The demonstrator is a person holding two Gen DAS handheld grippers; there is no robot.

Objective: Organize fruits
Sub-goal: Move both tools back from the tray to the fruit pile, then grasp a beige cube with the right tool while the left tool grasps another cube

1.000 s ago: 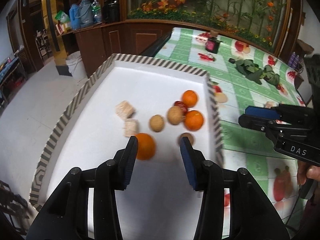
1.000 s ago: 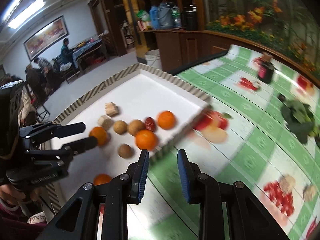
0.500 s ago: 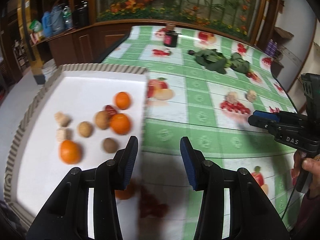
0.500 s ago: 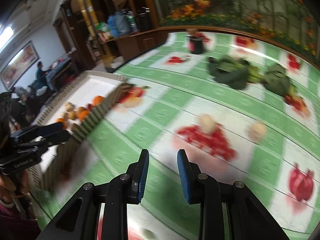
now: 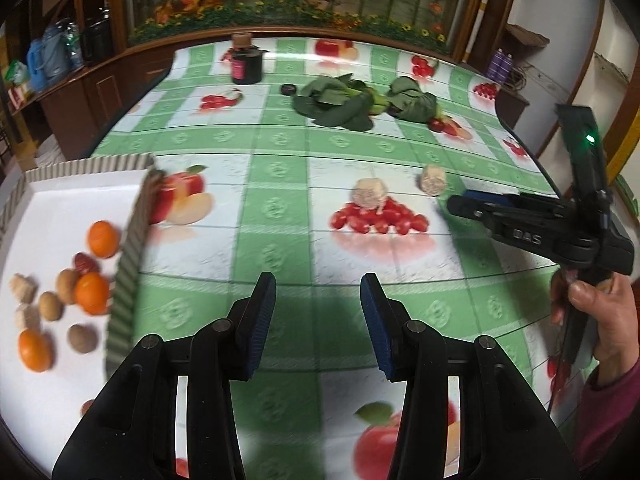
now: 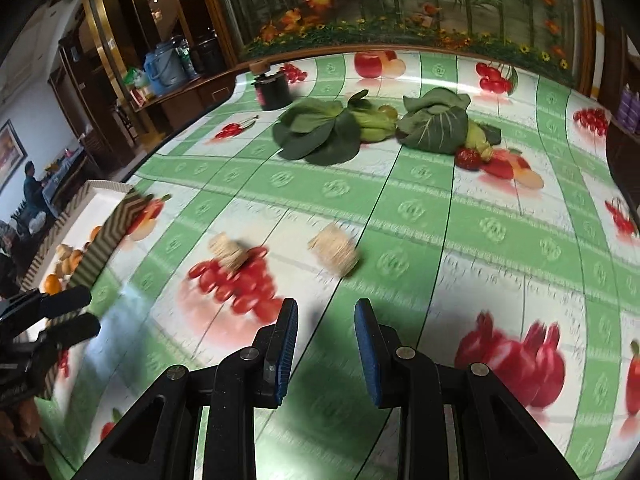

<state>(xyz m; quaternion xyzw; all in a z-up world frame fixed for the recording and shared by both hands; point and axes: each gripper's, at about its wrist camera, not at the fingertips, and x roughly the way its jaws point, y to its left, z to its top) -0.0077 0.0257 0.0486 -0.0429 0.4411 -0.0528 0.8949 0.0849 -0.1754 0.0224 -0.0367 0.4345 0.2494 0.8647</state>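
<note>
Two pale cut fruit chunks point(image 6: 229, 251) point(image 6: 335, 249) lie mid-tabletop on the fruit-print cloth point(image 6: 420, 208), just ahead of the right gripper point(image 6: 326, 350), whose jaws gape with nothing between them. Oranges point(image 5: 103, 239) and brown fruits point(image 5: 82, 338) sit in the white tray point(image 5: 90, 165) at the left edge. The left gripper point(image 5: 318, 322) is likewise spread and unloaded.

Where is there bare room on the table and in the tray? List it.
Free: the cloth between the tray and the two beige blocks; the strip between the blocks and the greens; the tray's white far part. Crowded: the tray's right side, where oranges and brown fruits cluster, and the far edge around the jar.
</note>
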